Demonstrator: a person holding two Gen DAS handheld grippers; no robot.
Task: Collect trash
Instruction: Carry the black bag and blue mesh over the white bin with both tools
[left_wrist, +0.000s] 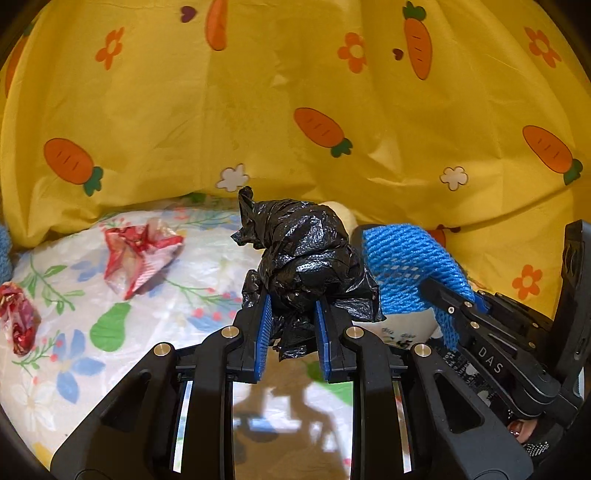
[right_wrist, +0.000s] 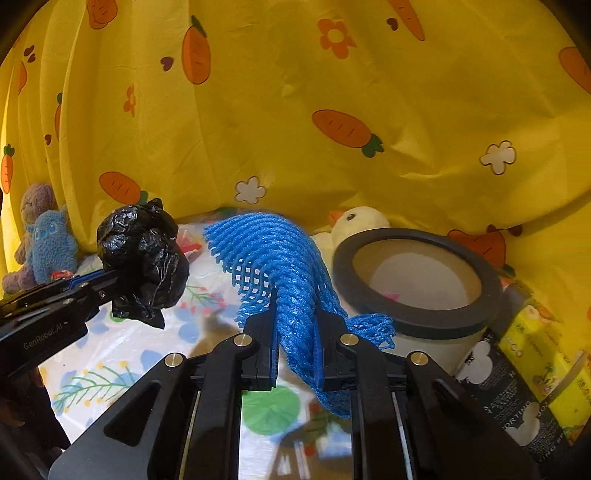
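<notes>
My left gripper (left_wrist: 293, 314) is shut on a crumpled black plastic bag (left_wrist: 303, 254) and holds it above the floral tablecloth; the bag also shows in the right wrist view (right_wrist: 142, 254). My right gripper (right_wrist: 295, 332) is shut on a blue foam fruit net (right_wrist: 277, 266), which also shows in the left wrist view (left_wrist: 406, 269). A white bin with a black rim (right_wrist: 417, 284) stands just right of the net. A red and white wrapper (left_wrist: 136, 254) and a red crumpled wrapper (left_wrist: 18, 317) lie on the cloth at left.
A yellow carrot-print curtain (left_wrist: 295, 92) hangs close behind. A yellow duck plush (right_wrist: 358, 221) sits behind the bin. Blue and purple plush toys (right_wrist: 44, 240) stand at the far left. A black printed bag (right_wrist: 495, 373) and a yellow box (right_wrist: 546, 354) lie right of the bin.
</notes>
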